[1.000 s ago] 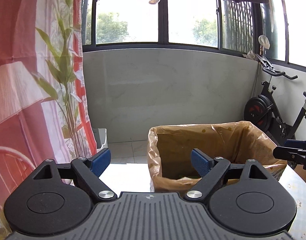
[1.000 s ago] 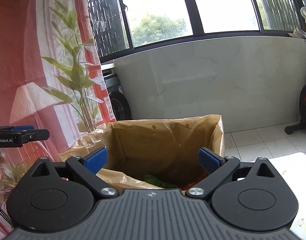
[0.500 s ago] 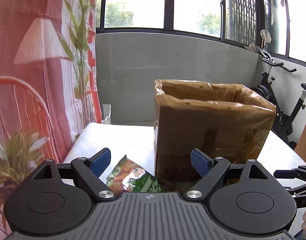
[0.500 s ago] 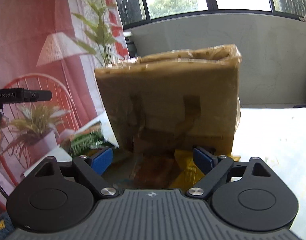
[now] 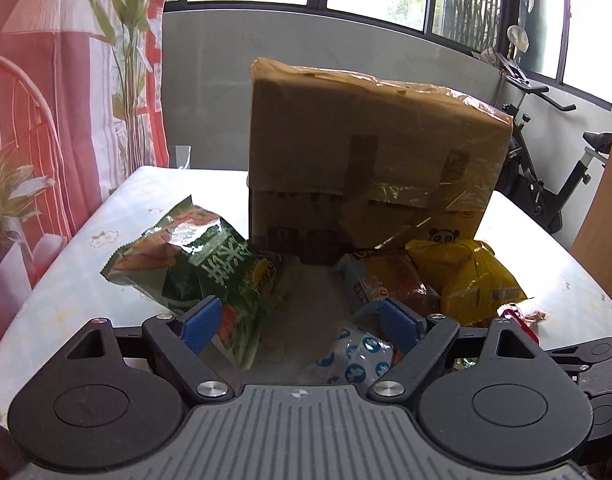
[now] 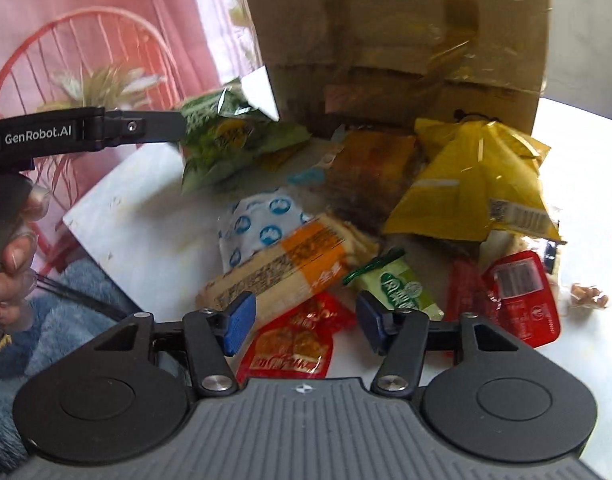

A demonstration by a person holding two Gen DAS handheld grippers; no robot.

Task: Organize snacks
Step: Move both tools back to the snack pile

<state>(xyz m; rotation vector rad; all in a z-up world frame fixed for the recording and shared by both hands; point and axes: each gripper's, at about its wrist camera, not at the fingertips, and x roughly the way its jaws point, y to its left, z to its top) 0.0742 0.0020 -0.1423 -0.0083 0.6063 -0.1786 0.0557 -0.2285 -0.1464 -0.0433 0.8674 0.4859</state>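
- My left gripper's [image 6: 86,132] side arm, just left of the cardboard box [image 6: 406,32], reads "GenRobot.AI".
- Green snack bag [image 5: 194,264] left of that box: large white Chinese characters I cannot make out.
- Other wrappers: print too blurred.

The right gripper [image 6: 302,322] points down at a pile of snack packets on a white table [image 6: 578,152], its jaws closing with a red sauce packet [image 6: 294,344] below the gap, not yet pressed. An orange-and-white wafer pack [image 6: 282,268] lies just beyond the left pad, a small green packet [image 6: 394,286] beyond the right. A yellow bag [image 6: 478,184] rests before the cardboard box [image 6: 402,36]. The left gripper [image 6: 90,132] reaches in toward a green bag [image 6: 222,136].
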